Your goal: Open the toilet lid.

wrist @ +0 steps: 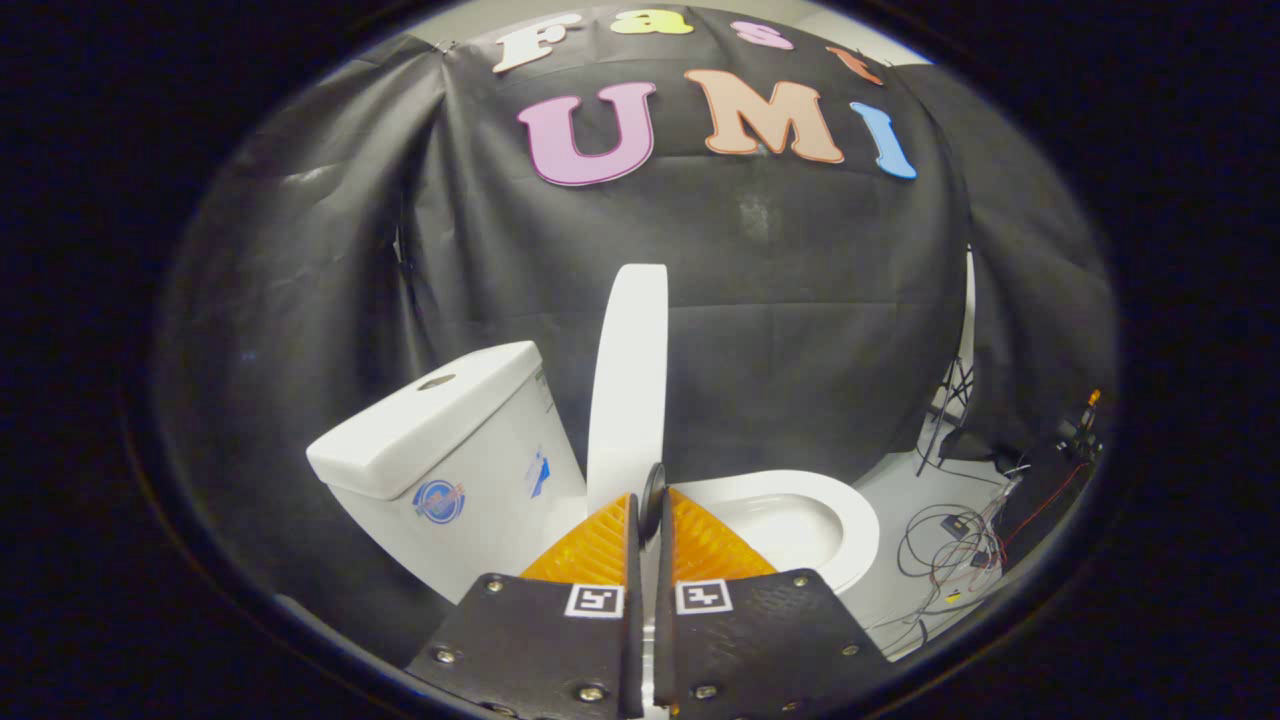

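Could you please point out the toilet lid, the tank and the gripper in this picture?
Lid (630, 370): gripper view, on its raised edge, upright above the fingers.
Tank (470, 470): gripper view, on its front wall.
Gripper (652, 505): gripper view, midway between the fingertips, closed on the lid's lower part.

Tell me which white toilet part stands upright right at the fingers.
The lid, raised on edge beside the tank; the gripper is closed around its lower edge, the seat lying flat.

We see the toilet lid (628, 380) standing upright, edge-on, beside the tank (440, 450). Our claw (652, 510) is nearly closed, its fingers (600, 545) pinching a small dark knob (653, 497) at the lid's lower edge. On the lid's far side from the tank lies the open seat (850, 520); cables (950, 550) trail on the floor beyond it.
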Motion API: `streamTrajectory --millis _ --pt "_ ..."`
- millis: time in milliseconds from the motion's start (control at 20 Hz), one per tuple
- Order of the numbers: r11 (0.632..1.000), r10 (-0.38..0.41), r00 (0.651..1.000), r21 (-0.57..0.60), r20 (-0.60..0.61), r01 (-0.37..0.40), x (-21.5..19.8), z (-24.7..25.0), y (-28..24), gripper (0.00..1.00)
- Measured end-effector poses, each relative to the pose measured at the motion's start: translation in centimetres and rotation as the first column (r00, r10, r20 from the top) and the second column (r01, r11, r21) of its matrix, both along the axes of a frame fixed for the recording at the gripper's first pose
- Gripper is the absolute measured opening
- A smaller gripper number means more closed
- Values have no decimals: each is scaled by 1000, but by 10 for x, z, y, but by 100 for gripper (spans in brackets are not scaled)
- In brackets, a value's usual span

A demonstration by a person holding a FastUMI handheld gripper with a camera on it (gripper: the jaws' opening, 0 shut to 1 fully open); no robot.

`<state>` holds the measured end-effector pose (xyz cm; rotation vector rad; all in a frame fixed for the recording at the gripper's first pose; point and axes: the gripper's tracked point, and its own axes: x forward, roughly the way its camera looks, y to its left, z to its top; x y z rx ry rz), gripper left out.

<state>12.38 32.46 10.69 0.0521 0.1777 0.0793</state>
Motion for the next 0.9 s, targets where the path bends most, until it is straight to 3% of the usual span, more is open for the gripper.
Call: streamTrajectory --millis 500,900 --pt "991 77 997 -109 32 -73 -3 -9 44 5" --pt "988 134 991 -80 0 -133 -13 -17 67 6"
